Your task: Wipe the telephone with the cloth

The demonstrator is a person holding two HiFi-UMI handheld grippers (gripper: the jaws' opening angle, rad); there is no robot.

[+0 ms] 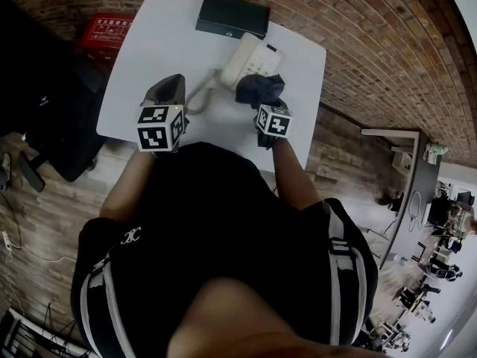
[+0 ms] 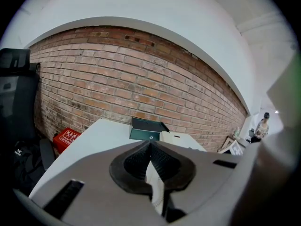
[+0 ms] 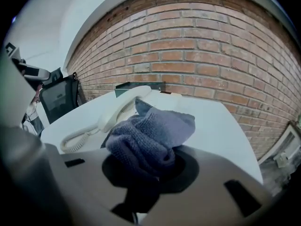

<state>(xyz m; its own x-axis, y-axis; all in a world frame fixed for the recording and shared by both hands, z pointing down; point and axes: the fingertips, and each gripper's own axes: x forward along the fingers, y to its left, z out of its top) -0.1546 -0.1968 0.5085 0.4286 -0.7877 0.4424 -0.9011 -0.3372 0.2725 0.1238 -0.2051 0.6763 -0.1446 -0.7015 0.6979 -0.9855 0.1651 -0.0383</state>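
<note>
Phone (image 1: pixel 252 60) on far half of tabletop (image 1: pixel 149 36), handset (image 1: pixel 238 57) on cradle, cord (image 1: pixel 195 99) trailing nearer. Cloth (image 1: pixel 261 89) bunched and pinched in right gripper (image 1: pixel 262 103) at phone's near edge; contact unclear. Left gripper (image 1: pixel 165 94) has jaws pressed together, empty, apart from phone. Risk: phone is unbraced, so hard wipe could slide it or knock handset off. Cloth could snag cord.

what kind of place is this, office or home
Probably an office: a corded telephone on a white table, a black office chair beside it, and more desks by the brick wall.
</note>
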